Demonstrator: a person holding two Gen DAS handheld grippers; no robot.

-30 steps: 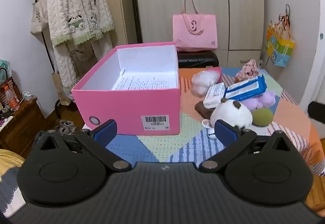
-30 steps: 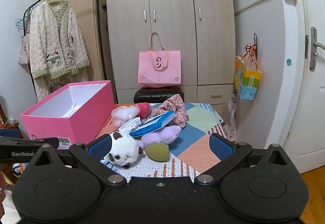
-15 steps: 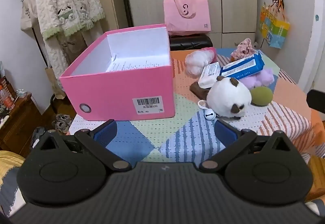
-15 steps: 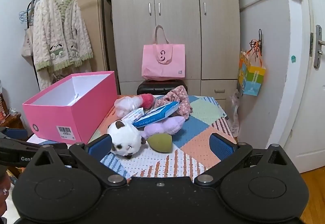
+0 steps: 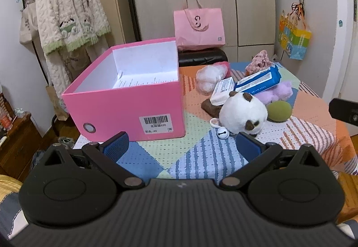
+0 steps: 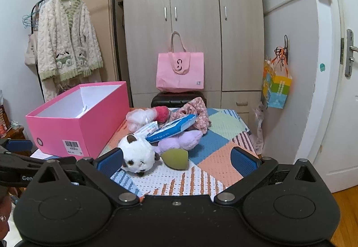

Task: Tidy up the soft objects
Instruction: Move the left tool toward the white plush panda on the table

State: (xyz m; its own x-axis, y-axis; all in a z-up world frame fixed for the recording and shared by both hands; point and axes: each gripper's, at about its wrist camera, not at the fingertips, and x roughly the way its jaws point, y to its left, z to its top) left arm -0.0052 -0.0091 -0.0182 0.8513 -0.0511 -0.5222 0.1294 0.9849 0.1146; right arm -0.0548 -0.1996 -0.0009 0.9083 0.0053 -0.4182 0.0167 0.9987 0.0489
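Note:
An open pink box (image 5: 125,103) stands on the left of the patchwork table (image 5: 201,157); it also shows in the right wrist view (image 6: 73,128). Right of it lies a pile of soft things: a white panda plush (image 5: 242,112) (image 6: 137,154), a green sponge (image 5: 279,110) (image 6: 175,157), a purple plush (image 5: 279,92) (image 6: 185,140), a white fluffy ball (image 5: 210,78) (image 6: 139,117), a floral cloth (image 5: 259,62) (image 6: 197,112). My left gripper (image 5: 182,146) is open and empty, short of the box and panda. My right gripper (image 6: 176,159) is open and empty, near the panda and sponge.
A blue wipes pack (image 5: 257,81) and a white pack (image 5: 223,91) lie in the pile. A small bell (image 5: 222,134) lies by the panda. A pink tote bag (image 5: 199,27) sits behind the table. A cardigan (image 5: 67,14) hangs on the left rack.
Both grippers have pulled back and risen a little, so more of the table front shows. Both stay open. The objects have not moved.

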